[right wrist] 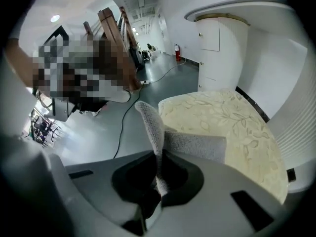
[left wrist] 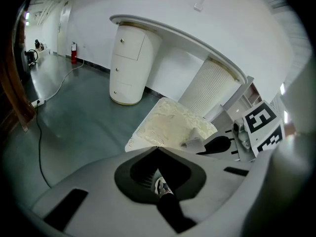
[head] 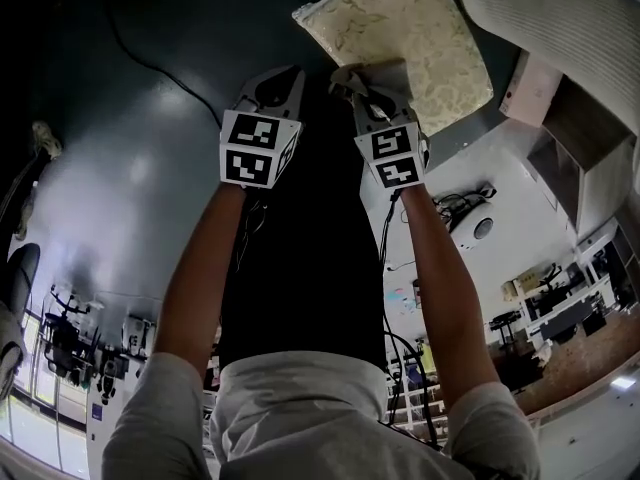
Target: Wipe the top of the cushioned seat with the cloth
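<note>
Grey knit cloth (right wrist: pixel 193 145) is pinched in the right gripper (right wrist: pixel 157 177). The jaws are clamped tight on one end, so that bit's buried between them. One flap sticks up from the jaws and the rest lies flat along the near edge of the cushioned seat (right wrist: pixel 237 117), long side running rightward I think, though the fisheye makes it hard to call. The seat's right side is cut off. The left gripper (left wrist: pixel 160 184) hangs over the floor (left wrist: pixel 84 117) off the seat's near corner, jaws pressed together, empty.
</note>
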{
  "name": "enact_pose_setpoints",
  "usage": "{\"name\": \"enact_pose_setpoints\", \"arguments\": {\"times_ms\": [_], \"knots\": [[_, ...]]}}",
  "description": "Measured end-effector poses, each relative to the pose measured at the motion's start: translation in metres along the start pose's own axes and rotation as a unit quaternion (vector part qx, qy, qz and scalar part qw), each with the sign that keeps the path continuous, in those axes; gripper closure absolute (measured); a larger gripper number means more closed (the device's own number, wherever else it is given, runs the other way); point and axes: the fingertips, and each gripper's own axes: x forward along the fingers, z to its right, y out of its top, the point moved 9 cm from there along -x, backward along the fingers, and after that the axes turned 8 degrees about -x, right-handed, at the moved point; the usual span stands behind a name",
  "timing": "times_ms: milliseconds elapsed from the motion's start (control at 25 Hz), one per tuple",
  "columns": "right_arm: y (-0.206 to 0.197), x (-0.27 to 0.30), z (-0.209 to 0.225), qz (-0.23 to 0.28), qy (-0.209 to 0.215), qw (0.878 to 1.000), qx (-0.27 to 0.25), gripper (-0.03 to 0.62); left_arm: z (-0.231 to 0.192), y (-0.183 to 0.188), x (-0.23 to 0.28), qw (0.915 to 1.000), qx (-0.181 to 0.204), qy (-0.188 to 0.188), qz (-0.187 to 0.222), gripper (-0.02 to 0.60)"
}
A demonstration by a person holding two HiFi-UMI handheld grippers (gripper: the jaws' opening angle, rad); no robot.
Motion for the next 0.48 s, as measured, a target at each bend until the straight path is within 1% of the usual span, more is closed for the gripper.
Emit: {"name": "enact_pose_setpoints", "arguments": {"times_ms": [320, 480], "knots": [[0.01, 0.018, -0.016, -0.008, 0.002, 1.0, 0.001, 0.574, -0.024, -0.006, -0.012, 1.0, -0.004, 0.001, 0.002, 0.569], [0.02, 0.024, -0.013, -0.007, -0.008, 1.0, 0.022, 0.574, -0.038, -0.008, -0.019, 1.0, -0.006, 0.001, 0.003, 0.568]]}}
